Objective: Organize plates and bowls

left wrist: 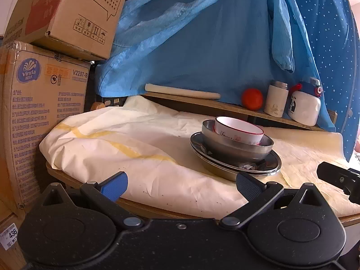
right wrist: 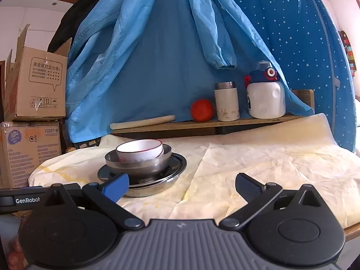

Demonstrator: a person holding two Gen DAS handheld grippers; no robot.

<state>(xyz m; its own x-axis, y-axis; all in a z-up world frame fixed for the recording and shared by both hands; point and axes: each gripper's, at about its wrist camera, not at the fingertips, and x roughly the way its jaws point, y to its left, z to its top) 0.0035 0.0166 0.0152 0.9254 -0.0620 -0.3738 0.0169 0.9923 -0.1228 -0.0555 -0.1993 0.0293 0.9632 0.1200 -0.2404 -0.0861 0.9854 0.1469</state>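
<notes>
A stack of dishes stands on the cloth-covered table point(left wrist: 135, 157). A white bowl with a red rim point(left wrist: 238, 130) sits tilted inside a steel bowl point(left wrist: 236, 148), which rests on stacked steel plates point(left wrist: 267, 164). The same stack shows in the right wrist view: white bowl point(right wrist: 139, 149), steel bowl point(right wrist: 139, 165), plates point(right wrist: 175, 168). My left gripper point(left wrist: 181, 185) is open and empty, near the table's front edge, left of the stack. My right gripper point(right wrist: 182, 185) is open and empty, in front and right of the stack.
A wooden shelf point(right wrist: 202, 123) at the back holds a rolling pin point(right wrist: 141, 121), an orange point(right wrist: 201, 110), a white flask point(right wrist: 226, 101) and a white-blue bottle point(right wrist: 265, 94). Blue garments point(right wrist: 168, 56) hang behind. Cardboard boxes point(left wrist: 45, 101) stand at the left.
</notes>
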